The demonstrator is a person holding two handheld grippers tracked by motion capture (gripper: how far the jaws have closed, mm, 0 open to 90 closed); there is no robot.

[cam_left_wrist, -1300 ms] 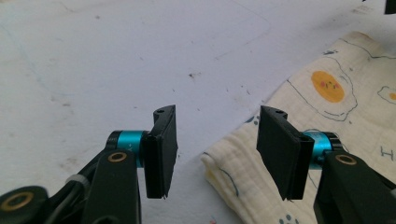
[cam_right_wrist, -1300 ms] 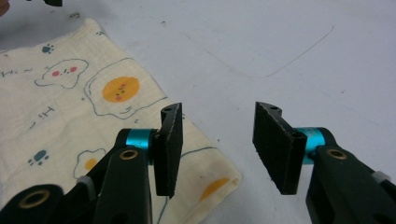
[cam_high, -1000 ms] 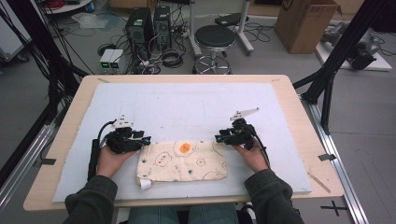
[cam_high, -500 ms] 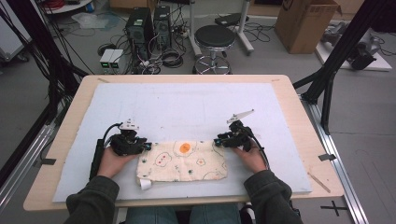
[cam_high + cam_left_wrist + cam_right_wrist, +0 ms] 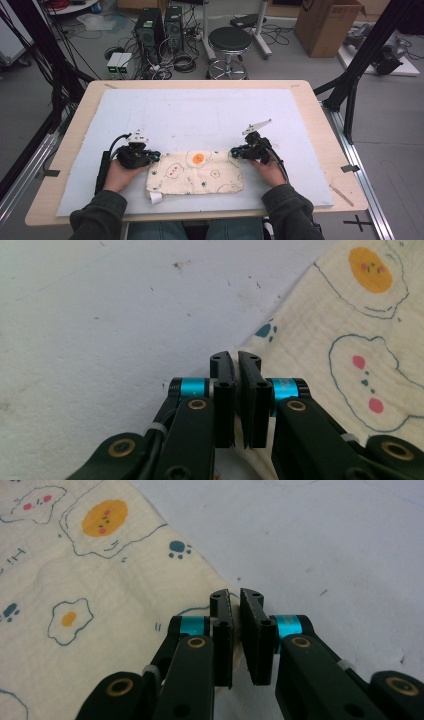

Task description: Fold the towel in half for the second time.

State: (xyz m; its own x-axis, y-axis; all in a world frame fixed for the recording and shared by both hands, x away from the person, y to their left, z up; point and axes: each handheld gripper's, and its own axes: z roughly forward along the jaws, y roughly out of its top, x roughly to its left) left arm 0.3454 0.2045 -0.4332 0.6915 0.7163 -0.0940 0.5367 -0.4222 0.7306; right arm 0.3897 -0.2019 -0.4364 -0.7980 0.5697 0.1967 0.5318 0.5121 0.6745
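A folded cream cloth [image 5: 195,172] printed with fried eggs and paw marks lies near the front edge of the pale mat [image 5: 200,115] that covers the wooden table [image 5: 320,100], about midway between the table's left and right edges. The left gripper [image 5: 150,156] sits at the cloth's far left corner and the right gripper [image 5: 236,152] at its far right corner, each with a hand behind it. Both sets of jaws have just been closing. In the left gripper view the black jaws stand almost together with the cloth's corner pinched between them, and the right gripper view shows the same: the edge of the fabric is caught in the narrow gap, so each gripper is clamped on a corner of the cloth. The step in hand looks like taking hold of the two far corners in order to lift and open, or fold, the cloth. To do that well, I judge that both grips should catch all the layers at the corner, not just the top one, since the bite in each gripper view looks shallow and near the very edge. Raising both hands together and level, keeping the far edge taut between them, should stop the cloth from sagging or slipping out. A white tag [image 5: 156,198] sticks out at the front left corner.
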